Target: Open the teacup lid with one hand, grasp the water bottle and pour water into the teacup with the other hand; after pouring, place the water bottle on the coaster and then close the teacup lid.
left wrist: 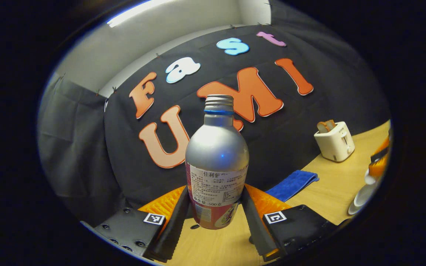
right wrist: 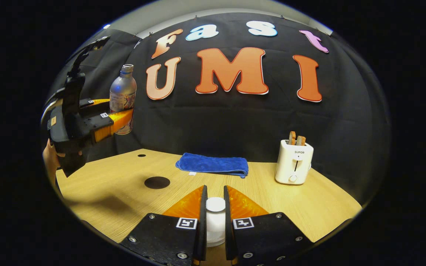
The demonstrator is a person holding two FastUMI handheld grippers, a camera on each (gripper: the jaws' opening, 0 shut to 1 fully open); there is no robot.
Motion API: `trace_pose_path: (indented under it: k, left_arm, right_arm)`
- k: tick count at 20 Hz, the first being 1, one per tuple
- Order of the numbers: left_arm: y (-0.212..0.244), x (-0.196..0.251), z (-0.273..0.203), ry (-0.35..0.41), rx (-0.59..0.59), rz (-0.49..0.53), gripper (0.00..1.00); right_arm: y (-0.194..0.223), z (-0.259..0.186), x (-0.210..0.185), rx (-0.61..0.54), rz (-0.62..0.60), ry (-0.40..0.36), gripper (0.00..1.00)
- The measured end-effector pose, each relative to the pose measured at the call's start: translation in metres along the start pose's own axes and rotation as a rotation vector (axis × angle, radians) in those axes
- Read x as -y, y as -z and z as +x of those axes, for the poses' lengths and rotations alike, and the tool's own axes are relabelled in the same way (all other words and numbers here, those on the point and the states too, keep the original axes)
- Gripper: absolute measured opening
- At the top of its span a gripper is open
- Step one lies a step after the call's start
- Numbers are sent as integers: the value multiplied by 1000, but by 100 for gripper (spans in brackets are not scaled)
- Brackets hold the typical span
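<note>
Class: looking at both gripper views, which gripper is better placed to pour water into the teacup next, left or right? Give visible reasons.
Left. The left gripper already grips the water bottle, upright and lifted above the table. The right gripper is occupied, closed on the white lid knob.

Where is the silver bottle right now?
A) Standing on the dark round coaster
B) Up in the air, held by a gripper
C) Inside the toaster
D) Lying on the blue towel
B: in the right gripper view the left gripper holds the bottle upright, high above the table, and the coaster has nothing on it.
</note>
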State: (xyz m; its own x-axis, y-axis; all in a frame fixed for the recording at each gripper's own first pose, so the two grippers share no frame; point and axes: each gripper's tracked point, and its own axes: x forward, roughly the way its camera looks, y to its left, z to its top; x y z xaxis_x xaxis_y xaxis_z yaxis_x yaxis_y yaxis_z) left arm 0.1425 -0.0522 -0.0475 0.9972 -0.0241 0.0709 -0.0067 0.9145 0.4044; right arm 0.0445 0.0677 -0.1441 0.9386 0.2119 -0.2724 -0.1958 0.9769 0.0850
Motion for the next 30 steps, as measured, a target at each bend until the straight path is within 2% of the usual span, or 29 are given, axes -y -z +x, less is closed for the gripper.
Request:
trace_pose_path:
  k: [6,9,10,11,19,20,21,23,24,25,26,27,30]
  left_arm:
    - [18,6,12,16,-75,-237,82]
    - [31,12,20,32,-110,-298,82]
    - [35,16,25,44,-124,-311,80]
    - [40,20,28,53,-138,-325,82]
    - [79,49,41,108,-248,-458,82]
    - [83,52,43,109,-262,-475,82]
    - [88,56,45,115,-275,-488,82]
    - [100,59,49,118,-300,-500,82]
    - [108,62,48,120,-317,-498,82]
    - [116,67,51,126,-332,-506,82]
    - [125,68,52,126,-353,-507,80]
    - [132,70,54,130,-366,-514,83]
    - [149,77,55,141,-395,-522,80]
  right_arm:
    - [20,7,-5,-48,-6,-15,21]
    - [32,8,-8,-73,-7,-34,21]
    - [34,9,-8,-78,-6,-35,21]
    - [37,10,-8,-85,-9,-34,21]
    - [47,10,-14,-103,-19,-55,21]
    - [47,10,-13,-104,-22,-54,17]
    - [47,10,-13,-105,-21,-55,23]
    - [47,10,-14,-105,-17,-60,28]
    - [46,9,-13,-99,-21,-55,24]
    - [41,9,-13,-85,-28,-50,37]
    - [34,8,-14,-65,-34,-53,42]
    - [26,6,-17,-44,-39,-61,52]
    - [10,2,-19,5,-48,-72,61]
